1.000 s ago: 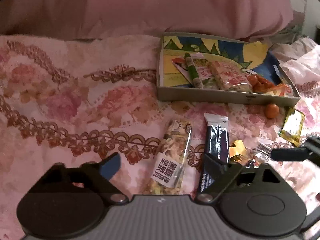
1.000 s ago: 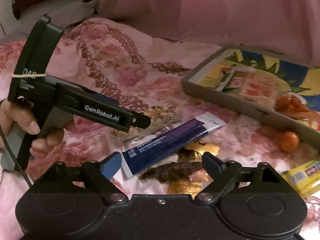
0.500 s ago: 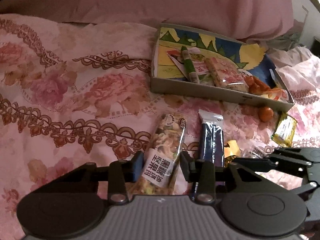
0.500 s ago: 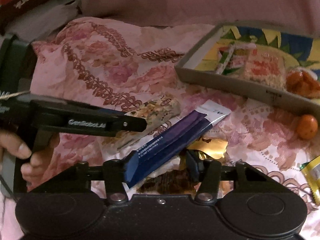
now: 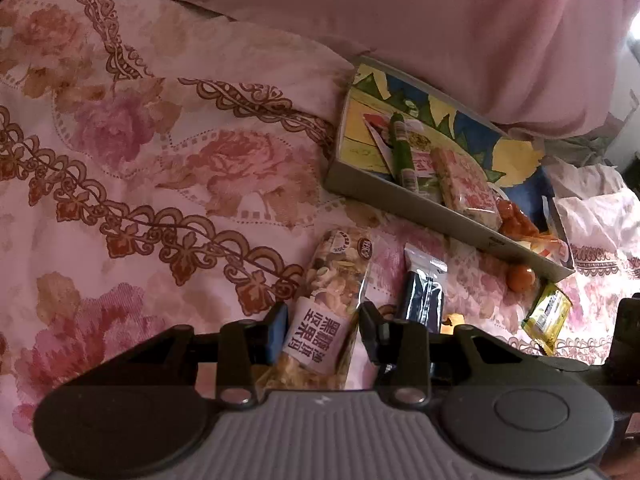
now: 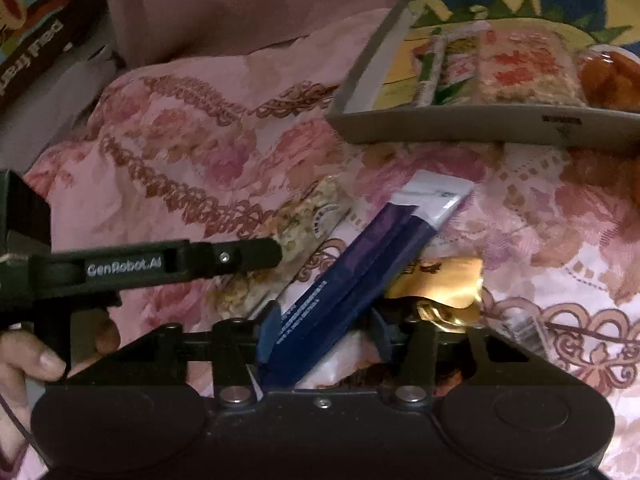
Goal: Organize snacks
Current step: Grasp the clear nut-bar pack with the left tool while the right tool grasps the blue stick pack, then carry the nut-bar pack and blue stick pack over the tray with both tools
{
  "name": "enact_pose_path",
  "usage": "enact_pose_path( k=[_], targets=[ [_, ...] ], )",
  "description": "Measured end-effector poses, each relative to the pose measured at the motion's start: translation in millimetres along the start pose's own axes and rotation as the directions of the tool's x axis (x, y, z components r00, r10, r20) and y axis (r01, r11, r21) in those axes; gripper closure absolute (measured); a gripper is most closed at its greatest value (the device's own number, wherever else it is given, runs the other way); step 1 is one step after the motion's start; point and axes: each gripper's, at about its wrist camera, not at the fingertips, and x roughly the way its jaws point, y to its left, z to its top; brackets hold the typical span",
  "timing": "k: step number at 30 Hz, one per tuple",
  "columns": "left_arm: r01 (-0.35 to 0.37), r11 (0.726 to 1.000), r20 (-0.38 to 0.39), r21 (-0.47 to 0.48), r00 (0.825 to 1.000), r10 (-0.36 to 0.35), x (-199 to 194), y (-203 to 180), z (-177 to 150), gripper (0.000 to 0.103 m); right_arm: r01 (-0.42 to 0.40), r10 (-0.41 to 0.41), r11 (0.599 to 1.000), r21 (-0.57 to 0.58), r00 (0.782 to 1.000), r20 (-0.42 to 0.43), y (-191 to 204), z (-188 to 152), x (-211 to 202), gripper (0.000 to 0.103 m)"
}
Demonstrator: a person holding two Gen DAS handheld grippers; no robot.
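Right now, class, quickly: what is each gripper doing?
Left gripper: closed on the nut bar.
Right gripper: closed on the dark blue packet.

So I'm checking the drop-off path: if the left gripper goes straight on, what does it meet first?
Probably the near wall of the snack box; the left gripper, shut on the nut bar, points that way over bare bedspread. Depth is unclear.

Nut bar (image 5: 336, 292) left of sachet (image 5: 424, 292) (probably apart).
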Motion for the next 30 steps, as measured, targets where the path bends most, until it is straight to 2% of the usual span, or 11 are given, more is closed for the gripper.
enact_pose_path(
  k=[1,7,10,17,19,22,27,30],
  targets=[
    [-0.001,1.000,0.001,0.003,1.000,0.001,0.3,-0.6,-0.2,0.060,0.002,-0.002,1.000,0.018,1.000,0.001,-2.5,0.0,-1.2,0.073],
    [-0.009,1.000,-0.010,0.030,1.000,0.010,4.9,-3.5,-2.3,0.055,-0.034,0.031,0.988,0.152,0.999,0.017,-15.6,0.1,-11.9,0.088],
    [-0.013,0.999,-0.025,0.046,1.000,0.014,8.3,-4.1,-3.1,0.050,-0.041,0.036,0.981,0.188,0.999,0.033,-18.6,1.6,-19.8,0.091],
    [-0.032,0.998,-0.030,0.061,0.999,0.034,5.1,-8.9,-3.4,0.054,-0.041,0.031,0.972,0.233,0.998,0.046,-23.9,-1.5,-33.3,0.094],
    [-0.027,0.999,-0.033,0.035,0.999,0.028,1.6,-8.9,-3.6,0.055,-0.043,0.031,0.971,0.236,0.998,0.054,-23.6,-2.6,-37.8,0.095],
    [0.020,0.998,-0.034,-0.054,0.999,-0.021,-6.0,-0.9,-3.5,0.055,-0.059,0.043,0.966,0.251,0.997,0.068,-23.7,-3.6,-44.8,0.098],
    [0.107,0.974,0.020,-0.199,0.994,-0.105,-17.7,12.0,-2.3,0.055,-0.073,0.051,0.964,0.256,0.994,0.095,-23.0,-4.3,-56.3,0.098],
    [0.124,0.968,0.065,-0.217,0.992,-0.112,-24.6,10.8,-2.3,0.055,-0.085,0.056,0.962,0.261,0.992,0.116,-23.8,-3.0,-63.3,0.098]
  ],
)
